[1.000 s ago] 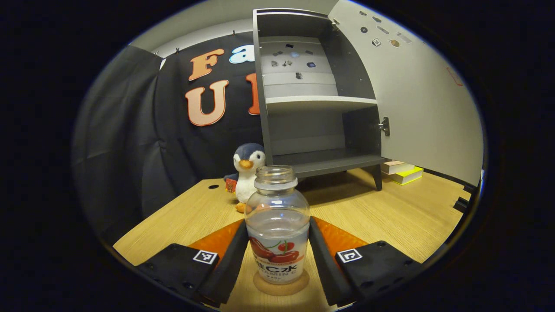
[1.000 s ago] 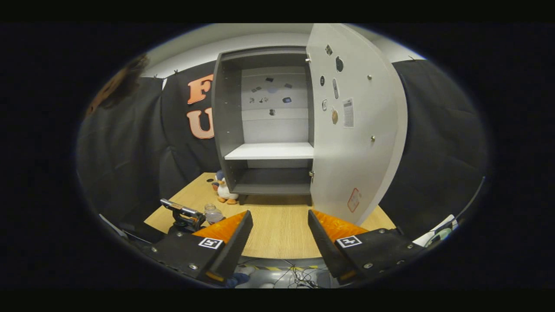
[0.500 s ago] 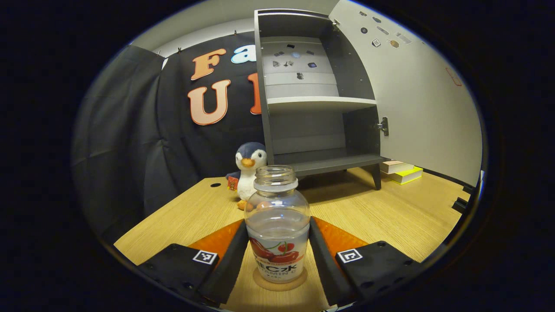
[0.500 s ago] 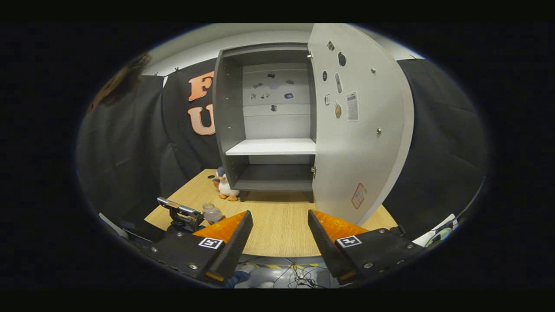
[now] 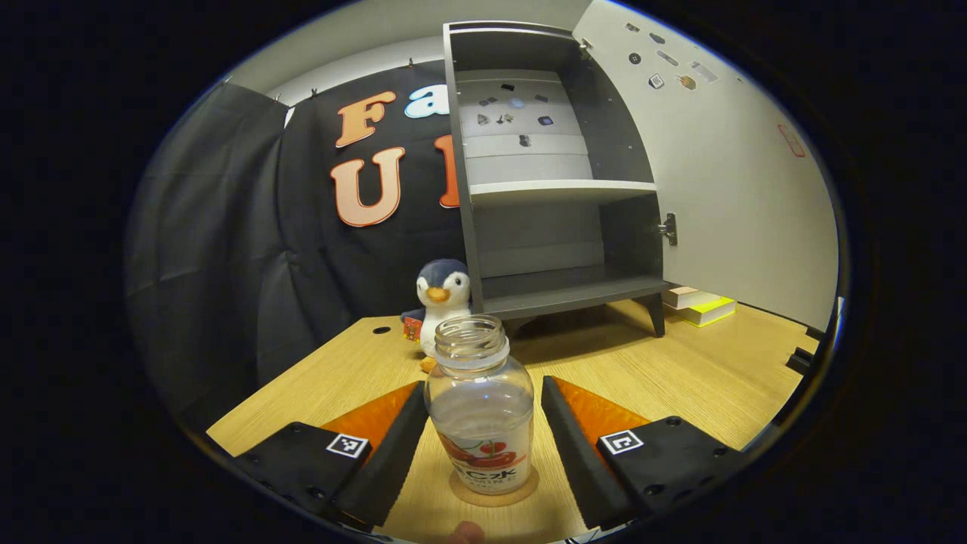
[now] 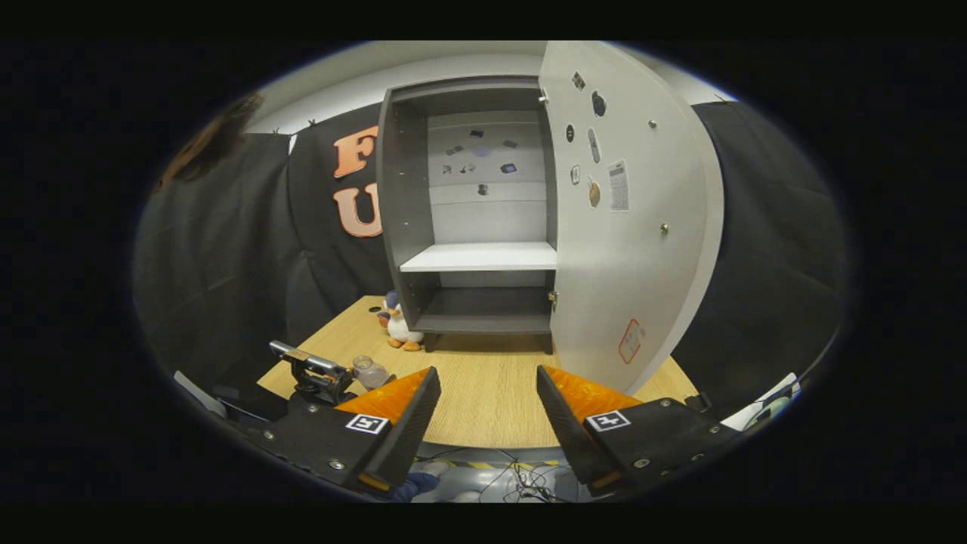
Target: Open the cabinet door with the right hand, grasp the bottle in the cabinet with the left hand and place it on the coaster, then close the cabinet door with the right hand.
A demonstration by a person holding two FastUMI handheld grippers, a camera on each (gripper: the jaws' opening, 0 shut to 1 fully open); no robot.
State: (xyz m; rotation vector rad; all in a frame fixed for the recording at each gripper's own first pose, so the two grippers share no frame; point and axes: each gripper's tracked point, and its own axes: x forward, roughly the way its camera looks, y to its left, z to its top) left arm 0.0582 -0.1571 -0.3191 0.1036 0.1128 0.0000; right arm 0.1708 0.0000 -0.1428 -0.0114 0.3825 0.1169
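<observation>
- Left gripper view: the bottle (image 5: 480, 415) stands upright, uncapped, on the round coaster (image 5: 492, 491) on the wooden table (image 5: 680, 378).
- The left gripper (image 5: 483, 431) has its jaws spread, one finger on each side of the bottle with a thin gap at both; neither presses on it.
- Behind the bottle sits a plush penguin (image 5: 442, 295), just beside the cabinet (image 5: 551, 189). The cabinet door (image 5: 725, 174) stands wide open; both shelves are bare.
- Books (image 5: 699, 304) lie stacked on the table near the door's foot.
- Right gripper view: the right gripper (image 6: 483, 400) hangs off the table's near edge, jaws spread, holding nothing.
- The cabinet (image 6: 476, 219) faces the camera, door (image 6: 627, 227) swung open to the right.
- The left gripper (image 6: 321, 374) shows far left, the bottle (image 6: 370, 372) at its front end.
</observation>
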